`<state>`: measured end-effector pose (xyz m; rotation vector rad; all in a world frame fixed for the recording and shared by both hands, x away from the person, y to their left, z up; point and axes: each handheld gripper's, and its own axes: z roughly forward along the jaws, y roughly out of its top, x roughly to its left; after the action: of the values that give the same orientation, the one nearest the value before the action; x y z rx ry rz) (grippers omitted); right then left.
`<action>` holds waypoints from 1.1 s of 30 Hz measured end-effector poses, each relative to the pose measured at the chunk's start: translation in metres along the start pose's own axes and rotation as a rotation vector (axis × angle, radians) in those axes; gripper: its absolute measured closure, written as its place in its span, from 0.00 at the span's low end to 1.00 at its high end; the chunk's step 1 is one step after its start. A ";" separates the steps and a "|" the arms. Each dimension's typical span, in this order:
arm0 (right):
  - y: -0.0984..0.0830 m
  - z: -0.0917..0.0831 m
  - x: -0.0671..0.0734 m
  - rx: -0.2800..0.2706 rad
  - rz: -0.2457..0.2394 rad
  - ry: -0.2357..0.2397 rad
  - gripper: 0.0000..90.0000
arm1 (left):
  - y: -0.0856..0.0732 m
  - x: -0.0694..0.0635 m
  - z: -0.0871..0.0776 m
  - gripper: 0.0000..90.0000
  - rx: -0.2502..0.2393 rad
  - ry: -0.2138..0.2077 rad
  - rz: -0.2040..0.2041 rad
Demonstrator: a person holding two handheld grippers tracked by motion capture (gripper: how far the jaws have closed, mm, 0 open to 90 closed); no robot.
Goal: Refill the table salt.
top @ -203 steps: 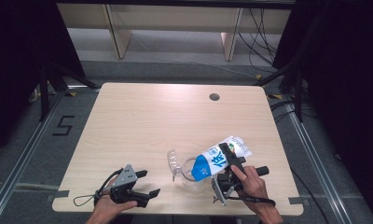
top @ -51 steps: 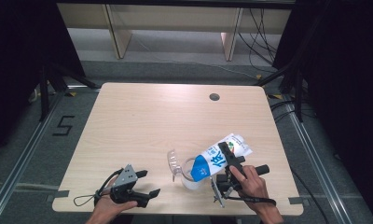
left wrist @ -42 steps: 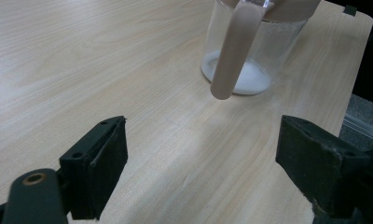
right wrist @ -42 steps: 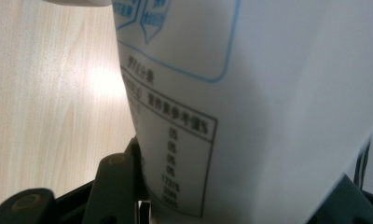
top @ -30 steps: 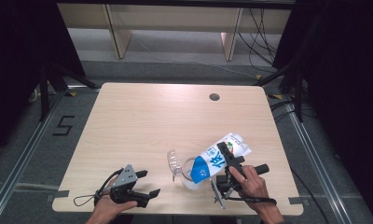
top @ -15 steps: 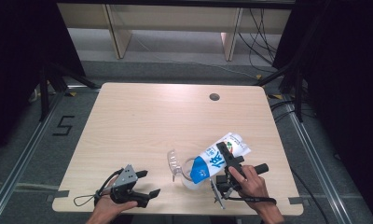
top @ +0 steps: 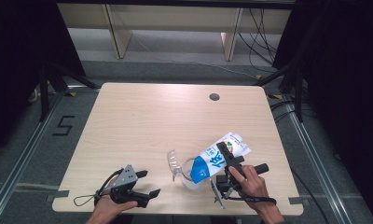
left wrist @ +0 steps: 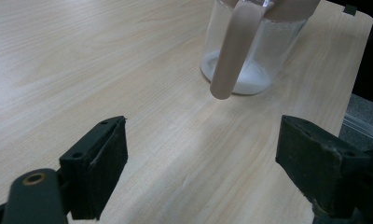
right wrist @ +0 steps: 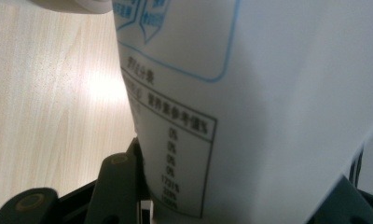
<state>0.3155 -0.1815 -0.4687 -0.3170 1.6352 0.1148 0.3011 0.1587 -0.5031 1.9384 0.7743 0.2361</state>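
Nothing is changing against the earlier frames: the blue and white printed soft pouch [top: 219, 157] is staying tilted, its blue lower end dipping into the clear plastic jug with a pale handle [top: 187, 171], and both hands are keeping their places. The right gripper [top: 227, 161] is grasping the pouch, its jaws clenched on the pouch's sides, as the right gripper view shows with the printed panel [right wrist: 250, 102] pressed between them. The left gripper [top: 135, 186] is resting near the desk's front edge, jaws released and wide apart, looking toward the jug [left wrist: 250, 51]. The jug is standing on the pale wood-grain desk [top: 152, 121], which has 1 round cable hole [top: 214, 97]. Grey carpet, metal floor rails and a light wooden shelf unit [top: 175, 23] are surrounding it.
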 end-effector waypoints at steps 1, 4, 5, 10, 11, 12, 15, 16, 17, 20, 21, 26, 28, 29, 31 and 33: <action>0.000 0.001 -0.001 -0.007 -0.018 0.000 0.59 | 0.000 0.000 0.000 0.18 0.000 0.000 0.004; 0.000 0.000 0.001 -0.003 0.008 0.002 0.59 | 0.000 0.000 0.000 0.18 0.000 0.000 0.004; 0.000 0.000 0.001 -0.003 0.008 0.002 0.59 | 0.000 0.000 0.000 0.18 0.000 0.000 0.004; 0.000 0.000 -0.001 -0.007 -0.014 0.000 0.59 | 0.000 0.000 0.000 0.18 0.000 0.000 0.004; 0.000 0.000 -0.002 -0.010 -0.021 -0.004 0.59 | 0.000 0.000 0.000 0.18 0.000 0.000 0.004; 0.000 0.000 -0.002 -0.010 -0.021 -0.004 0.59 | 0.000 0.000 0.000 0.18 0.000 0.000 0.003; 0.000 0.001 -0.003 -0.016 -0.033 -0.012 0.59 | 0.000 0.000 0.000 0.18 -0.001 0.000 0.000; 0.000 0.000 -0.002 -0.006 -0.013 -0.001 0.59 | 0.000 0.000 0.000 0.18 0.000 0.000 0.000; 0.000 0.000 -0.001 -0.005 -0.007 -0.001 0.59 | 0.000 0.000 0.000 0.18 0.000 0.000 0.000; 0.000 0.001 -0.004 -0.016 -0.041 -0.009 0.59 | 0.000 0.000 0.000 0.18 -0.001 0.000 0.003; 0.000 0.001 -0.003 -0.014 -0.038 -0.006 0.59 | 0.000 0.000 0.000 0.18 -0.001 0.000 0.003; 0.000 0.001 -0.002 -0.013 -0.020 -0.003 0.59 | 0.000 0.000 0.000 0.18 -0.001 0.001 0.005; 0.001 0.001 -0.005 -0.024 -0.050 -0.018 0.59 | 0.000 0.000 0.000 0.18 -0.001 0.000 0.000; 0.000 0.001 -0.004 -0.020 -0.041 -0.011 0.59 | 0.000 0.000 0.000 0.18 -0.001 0.001 0.001; 0.001 0.001 -0.004 -0.016 -0.034 -0.014 0.59 | 0.000 0.000 0.000 0.18 -0.001 0.001 0.001; 0.000 0.001 -0.004 -0.018 -0.041 -0.017 0.59 | 0.000 0.000 0.000 0.18 0.000 0.000 0.004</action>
<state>0.3168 -0.1802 -0.4647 -0.3622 1.6111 0.1011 0.3011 0.1588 -0.5030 1.9398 0.7707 0.2390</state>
